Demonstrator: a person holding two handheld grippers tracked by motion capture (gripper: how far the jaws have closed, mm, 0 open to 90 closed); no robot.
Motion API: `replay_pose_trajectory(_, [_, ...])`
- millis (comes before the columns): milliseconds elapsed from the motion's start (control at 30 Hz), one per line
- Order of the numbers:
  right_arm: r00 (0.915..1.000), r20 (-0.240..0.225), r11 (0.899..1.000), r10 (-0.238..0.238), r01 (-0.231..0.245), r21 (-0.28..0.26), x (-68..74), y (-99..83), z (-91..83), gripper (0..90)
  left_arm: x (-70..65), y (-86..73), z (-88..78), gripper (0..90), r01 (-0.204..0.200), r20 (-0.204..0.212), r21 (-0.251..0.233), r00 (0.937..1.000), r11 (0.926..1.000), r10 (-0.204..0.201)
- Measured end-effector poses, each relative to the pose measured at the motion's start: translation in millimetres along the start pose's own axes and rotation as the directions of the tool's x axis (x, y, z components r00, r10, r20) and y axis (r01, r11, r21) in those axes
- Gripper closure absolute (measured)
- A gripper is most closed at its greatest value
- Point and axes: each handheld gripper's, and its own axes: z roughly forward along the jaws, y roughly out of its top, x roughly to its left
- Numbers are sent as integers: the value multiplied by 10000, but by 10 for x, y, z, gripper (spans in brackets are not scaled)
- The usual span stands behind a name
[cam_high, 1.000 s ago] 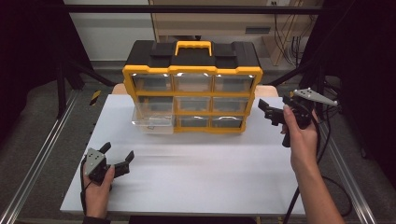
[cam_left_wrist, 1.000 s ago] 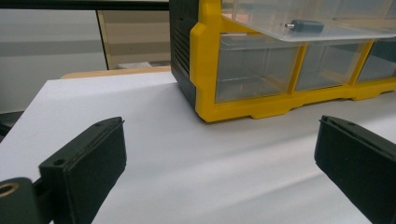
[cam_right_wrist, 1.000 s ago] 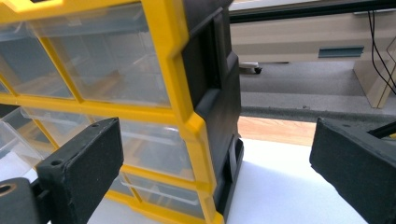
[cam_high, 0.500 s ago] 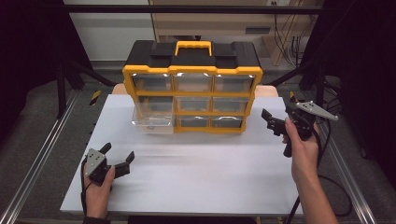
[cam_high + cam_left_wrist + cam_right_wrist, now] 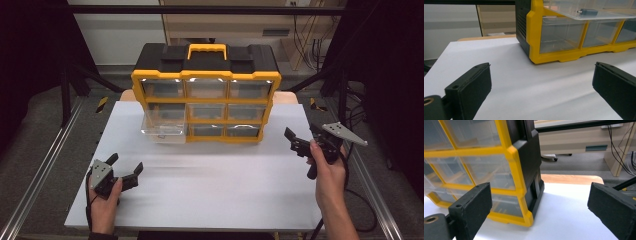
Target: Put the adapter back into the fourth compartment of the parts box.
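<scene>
**Two open claws near the yellow box of drawers**

Left claw (image 5: 124, 169) held low over the white bench (image 5: 210, 185), jaws wide apart, nothing between them. Ahead of it and a little to its right, well apart: the yellow and black drawer box (image 5: 206, 95). One clear drawer (image 5: 163, 125) pulled out from the middle row on the box's left side, on the side nearest this claw. Seen from the left claw's own camera, a small dark part (image 5: 587, 11) lying in that drawer (image 5: 584, 10), up above the claw.

Right claw (image 5: 300, 139) held up off the bench, jaws wide apart too, gripping nothing. Just in front of it and to its left: the right end of the drawer box (image 5: 524, 167), near but not touching. Bare white bench (image 5: 569, 215) under this claw.
</scene>
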Motion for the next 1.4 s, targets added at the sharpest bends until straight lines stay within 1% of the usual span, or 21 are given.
replay_pose_trajectory(133, [9999, 111, 9999, -102, 101, 37, 16, -81, -7, 52, -8, 2, 4, 18, 14, 31, -10, 10000, 10000, -14])
replay_pose_trajectory(300, [9993, 135, 9990, -350, 346, 288, 47, -205, -5, 50, 2, 4, -5, 18, 38, 15, 4, 10000, 10000, -38])
replay_pose_trajectory(533, [9993, 142, 9985, -346, 340, 424, 65, -369, -18, 51, 1, 5, -9, 18, 90, 13, -44, 10000, 9999, -90])
replay_pose_trajectory(600, [9994, 147, 9986, -324, 318, 425, 61, -414, -25, 51, 2, 11, -12, 19, 87, 77, 92, 9999, 9999, -88])
replay_pose_trajectory(667, [9996, 138, 9986, -257, 250, 456, 62, -455, -32, 51, 2, 15, -13, 20, 122, 123, 109, 9998, 9999, -123])
replay_pose_trajectory(700, [9995, 115, 9985, -301, 296, 464, 56, -475, -35, 51, 2, 15, -14, 20, 131, 124, 105, 9998, 9999, -132])
replay_pose_trajectory(900, [9996, 164, 9990, -222, 216, 382, 64, -608, -50, 51, -7, 23, -24, 19, 188, 208, 80, 9996, 9998, -190])
replay_pose_trajectory(1067, [9998, 90, 9991, -156, 152, 391, 91, -726, -41, 50, -21, 32, -30, 20, 247, 295, 76, 9993, 9997, -249])
replay_pose_trajectory(1167, [9999, 48, 9992, -126, 124, 371, 107, -778, -30, 49, -30, 41, -37, 20, 308, 416, 102, 9986, 9995, -312])
replay_pose_trajectory(1333, [9997, -14, 9994, -242, 242, 256, 143, -839, -14, 49, -52, 61, -42, 22, 679, 644, 17, 9956, 9977, -679])
replay_pose_trajectory(1367, [9995, -30, 9993, -300, 300, 243, 150, -851, -11, 49, -63, 69, -39, 22, 634, 686, 30, 9956, 9980, -634])
replay_pose_trajectory(1400, [9996, -93, 9995, -250, 251, 177, 165, -865, -9, 49, -73, 76, -38, 22, 607, 737, 51, 9954, 9981, -609])
